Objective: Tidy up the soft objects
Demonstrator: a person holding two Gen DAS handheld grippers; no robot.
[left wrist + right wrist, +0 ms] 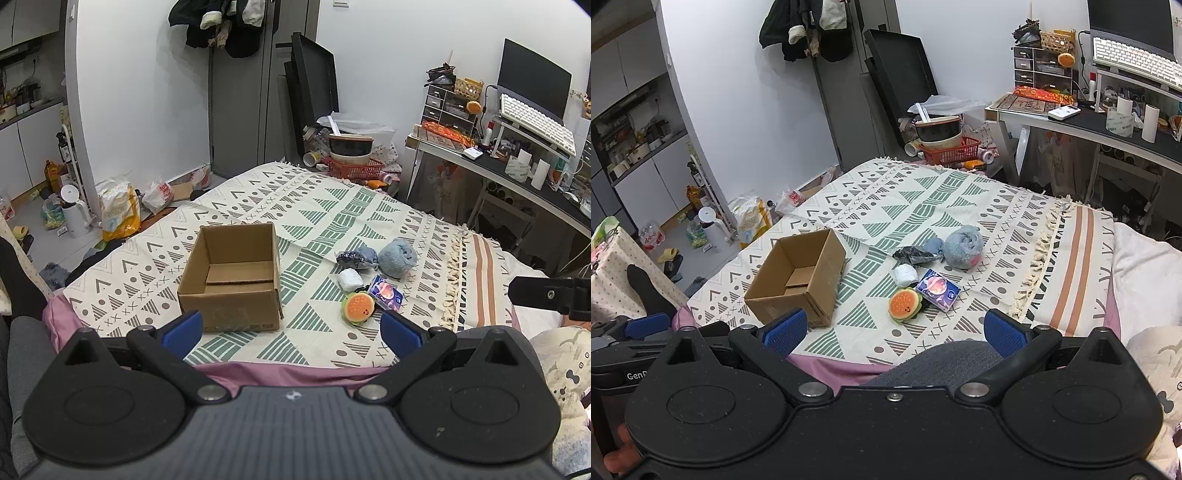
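Observation:
An empty cardboard box (231, 275) (798, 277) stands open on a patterned blanket (332, 214) (923, 206). To its right lie a burger plush (357, 308) (905, 304), a tissue pack (386, 291) (938, 288), a white roll (349, 278) (905, 274), a dark bag (354, 257) (914, 255) and a blue-grey rolled towel (397, 256) (962, 246). My left gripper (291, 334) hovers open near the blanket's front edge, holding nothing. My right gripper (895, 332) is open too, near the same edge.
A desk (517, 173) (1108, 125) with a keyboard and clutter stands at the right. A red basket (351, 166) (949, 149) with bowls sits beyond the bed. Bags and a white kettle (74, 212) (713, 227) crowd the floor at left. A person's grey-clad leg (942, 362) lies below the right gripper.

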